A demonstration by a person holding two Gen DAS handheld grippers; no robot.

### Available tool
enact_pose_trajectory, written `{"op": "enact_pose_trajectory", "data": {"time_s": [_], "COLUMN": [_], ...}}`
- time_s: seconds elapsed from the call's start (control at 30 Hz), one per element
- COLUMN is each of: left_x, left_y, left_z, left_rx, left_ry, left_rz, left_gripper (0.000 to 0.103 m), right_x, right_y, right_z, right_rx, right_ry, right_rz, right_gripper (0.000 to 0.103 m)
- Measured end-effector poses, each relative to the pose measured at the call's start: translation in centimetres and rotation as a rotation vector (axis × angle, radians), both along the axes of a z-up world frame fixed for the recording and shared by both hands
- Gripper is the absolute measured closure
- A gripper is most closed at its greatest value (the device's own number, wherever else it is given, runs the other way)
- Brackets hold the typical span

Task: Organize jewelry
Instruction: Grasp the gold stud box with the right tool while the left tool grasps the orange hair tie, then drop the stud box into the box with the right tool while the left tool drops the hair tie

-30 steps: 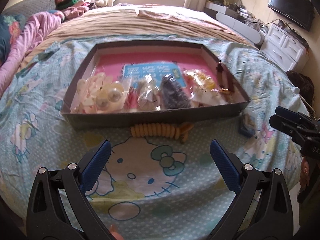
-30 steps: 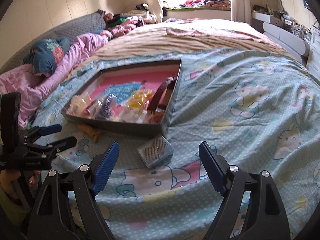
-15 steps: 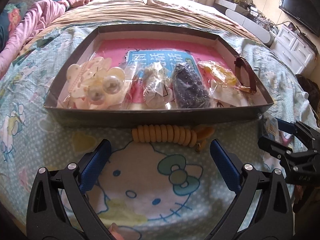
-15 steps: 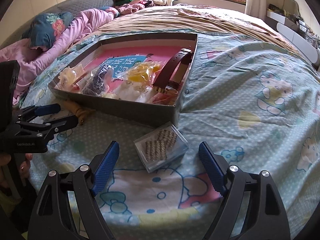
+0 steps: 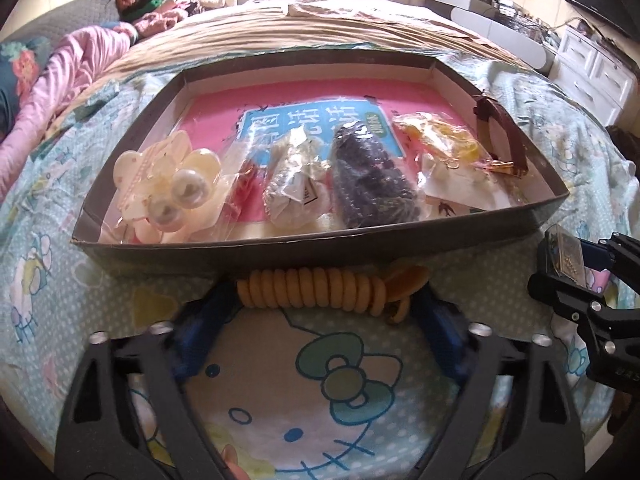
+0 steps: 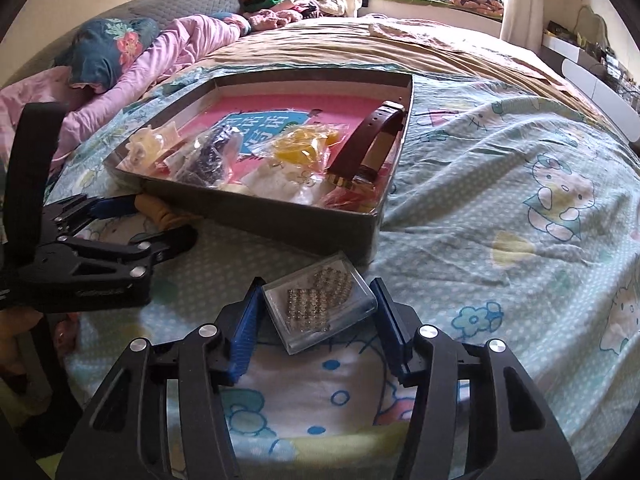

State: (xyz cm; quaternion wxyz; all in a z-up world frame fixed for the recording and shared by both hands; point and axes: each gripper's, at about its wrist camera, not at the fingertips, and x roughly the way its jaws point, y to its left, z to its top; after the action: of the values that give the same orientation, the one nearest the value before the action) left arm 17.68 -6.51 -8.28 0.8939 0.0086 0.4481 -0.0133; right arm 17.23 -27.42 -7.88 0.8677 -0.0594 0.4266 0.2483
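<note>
An orange coiled hair tie (image 5: 312, 290) lies on the cartoon bedsheet against the near wall of a dark cardboard tray (image 5: 304, 248). My left gripper (image 5: 326, 304) straddles it end to end. Its jaws are closing, with blurred blue pads just outside the coil's ends. A small clear box of rhinestone pieces (image 6: 320, 304) lies near the tray's corner (image 6: 372, 236). My right gripper (image 6: 316, 292) is closing on it, and both pads touch its sides. The tray holds a pearl hair clip (image 5: 176, 184), a bag of dark beads (image 5: 368, 184) and a brown strap (image 6: 372, 148).
A pink blanket (image 6: 168, 52) and a blue floral pillow (image 6: 108, 48) lie at the left of the bed. White drawers (image 5: 596, 76) stand off to the right. The left gripper (image 6: 160, 220) sits close to the right one's left side, with a hand (image 6: 16, 328) behind it.
Both grippers came down and closer to the sheet. The left jaws narrowed around the orange hair tie, and the right jaws closed in onto the clear box.
</note>
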Motion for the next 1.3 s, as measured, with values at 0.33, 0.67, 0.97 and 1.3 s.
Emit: {"op": "enact_pose_trajectory", "data": {"time_s": [0.33,0.67,0.97,1.3], "left_x": [-1.1,-3.0,-2.1,1.5], "left_y": [0.0,0.7,2.1,3.5], "left_z": [1.3,5.4,7.1,4.6], "left_rx": [-0.043,-0.107,-0.12,-0.106], "left_ry": [-0.009,-0.084,-0.129,-0.066], "left_rz": [-0.044,-0.068,-0.043,0.006], "left_gripper": [0.04,0.04,0.04,0.039], "right_x": [-1.8,-1.8,-0.4,3.8], "right_y": [-0.5,-0.9,0.6,3.4], "right_z": [2.4,5.6,7.1,4.5], "right_rx": [0.033,0.061,0.061,0.015], "right_ry": [-0.032,-0.1,-0.144,-0.13], "right_rz": [0.007,-0.014,0.004,0.014], "right_gripper": [0.052,0.052,0.052,0.052]}}
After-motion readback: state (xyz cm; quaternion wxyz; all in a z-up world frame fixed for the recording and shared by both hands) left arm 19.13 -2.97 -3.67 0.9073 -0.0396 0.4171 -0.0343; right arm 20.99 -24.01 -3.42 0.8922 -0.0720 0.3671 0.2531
